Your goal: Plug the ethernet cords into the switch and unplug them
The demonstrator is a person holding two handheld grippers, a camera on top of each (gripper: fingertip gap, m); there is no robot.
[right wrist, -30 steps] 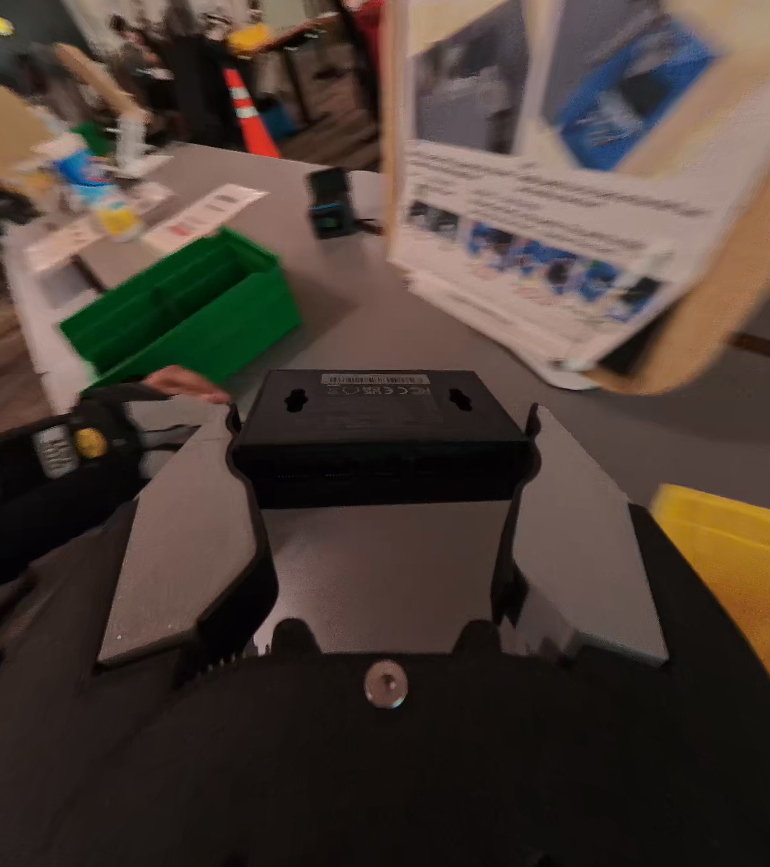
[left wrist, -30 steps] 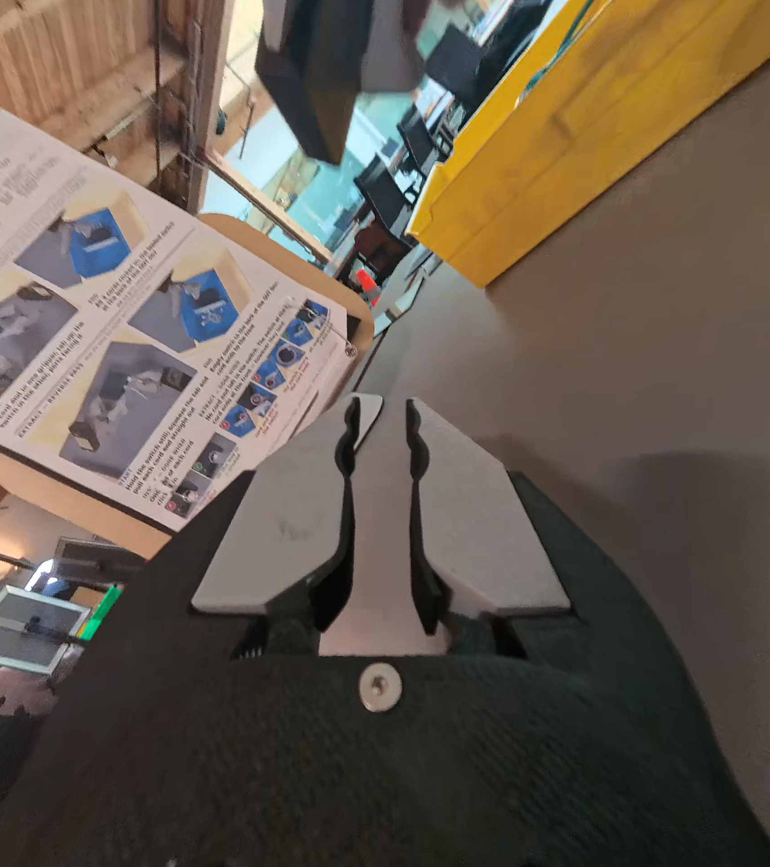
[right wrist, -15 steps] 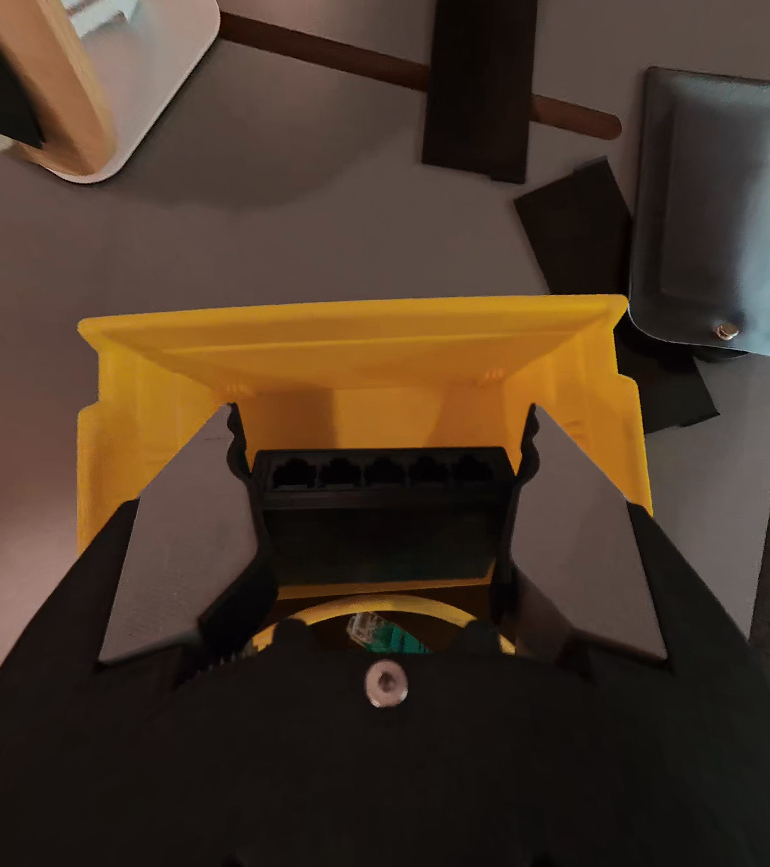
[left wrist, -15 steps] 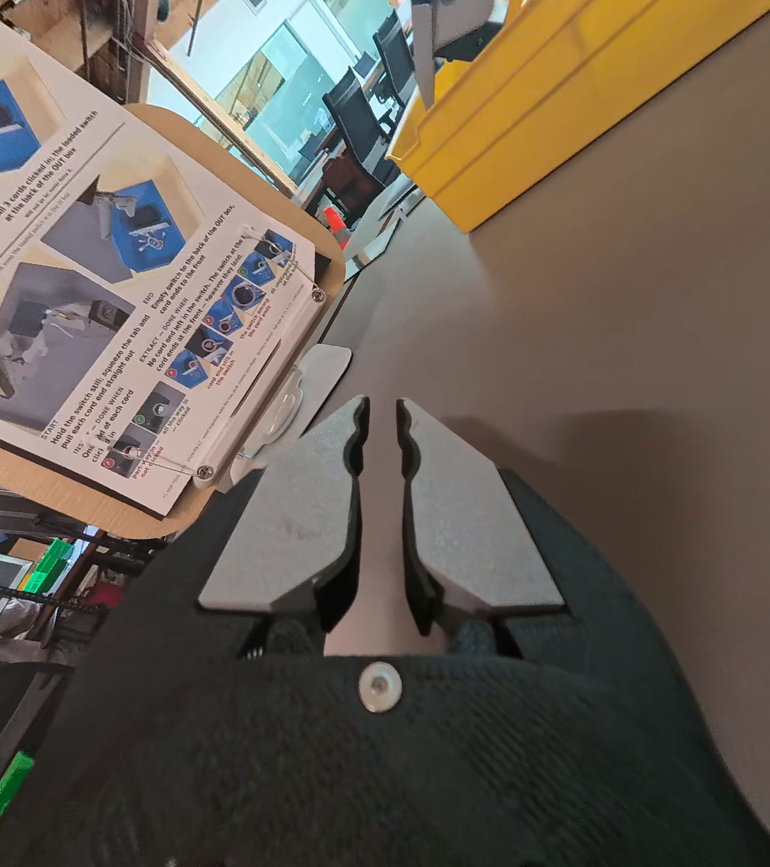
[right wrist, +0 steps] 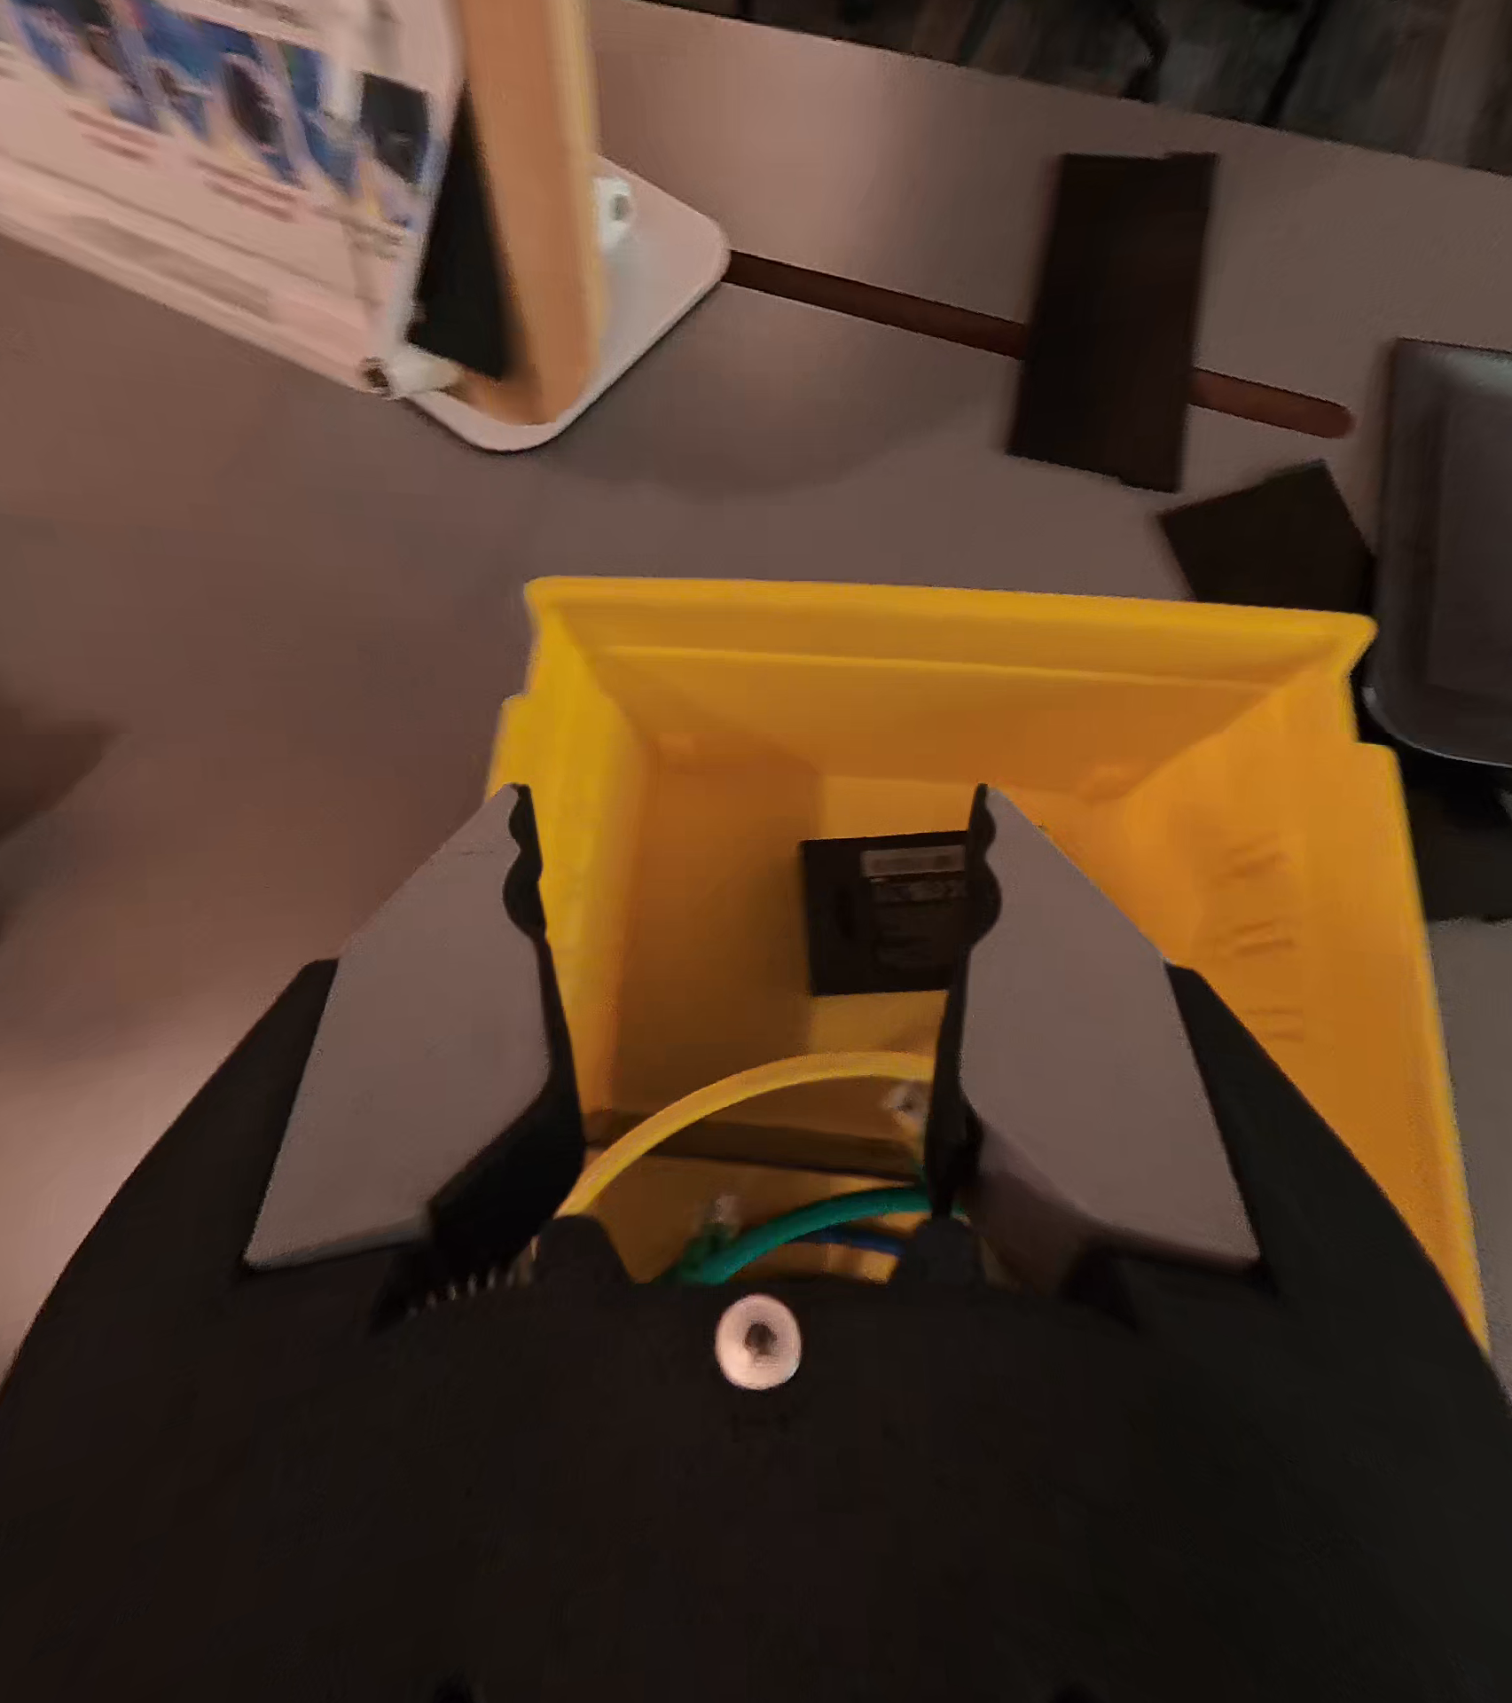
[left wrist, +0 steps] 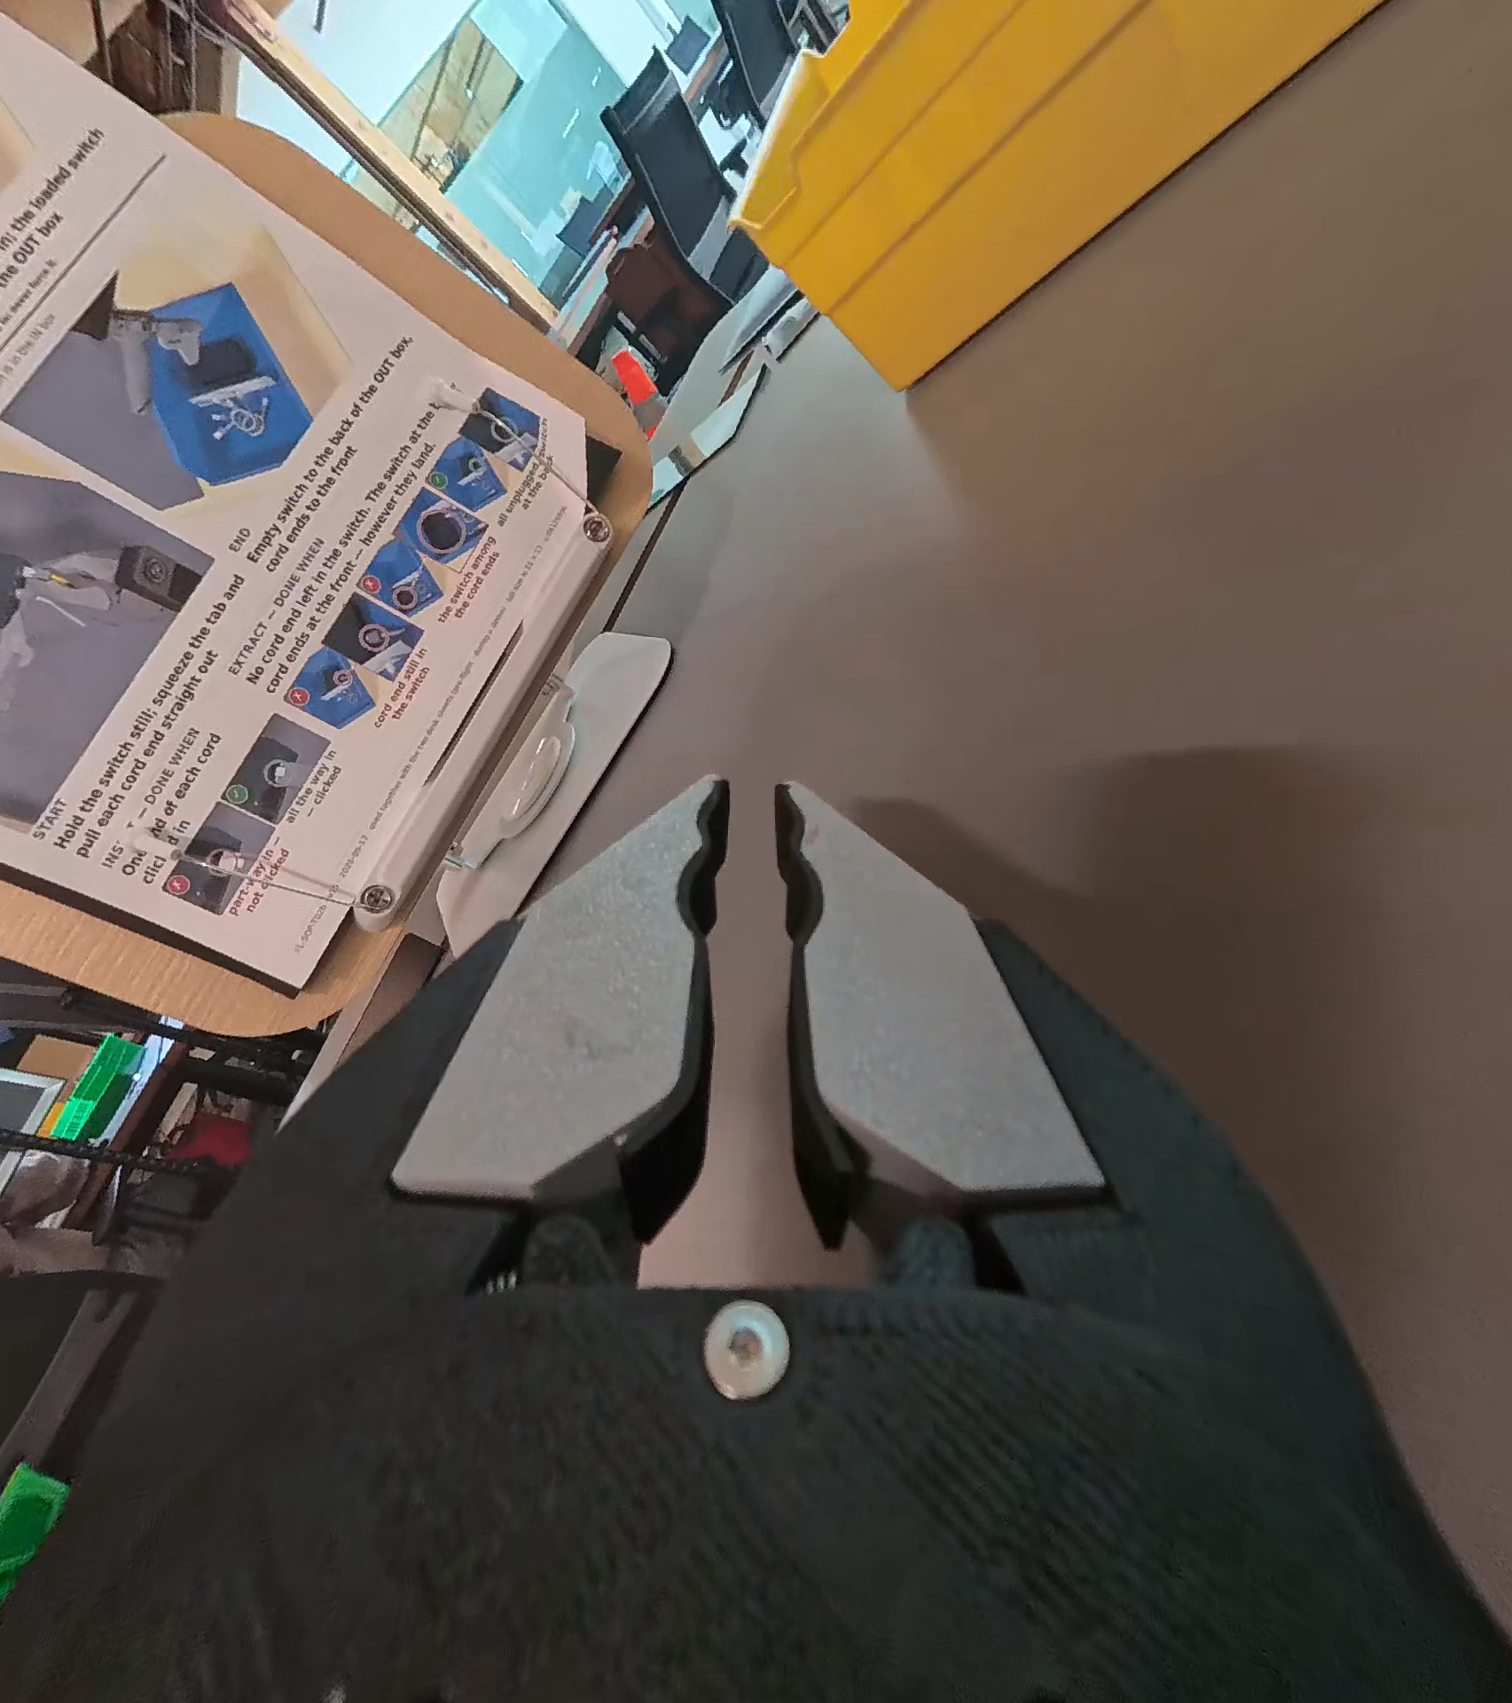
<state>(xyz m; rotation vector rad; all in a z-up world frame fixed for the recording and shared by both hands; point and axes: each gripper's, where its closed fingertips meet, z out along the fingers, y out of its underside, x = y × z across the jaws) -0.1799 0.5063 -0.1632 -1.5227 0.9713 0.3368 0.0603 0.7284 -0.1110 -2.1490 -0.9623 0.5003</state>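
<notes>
Now the right gripper [right wrist: 747, 829] is hovering released above the yellow bin [right wrist: 945, 627], the switch [right wrist: 885, 908] dropped below; left gripper [left wrist: 752, 816] is idling nearly clenched, empty.

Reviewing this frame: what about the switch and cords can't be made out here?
- Right wrist view: switch in the yellow bin; its right side hidden by the right gripper finger, ports not visible.
- Cords: ends hidden by gripper body, blurred.
- Left wrist view: bin interior hidden by its wall; left gripper empty.
</notes>
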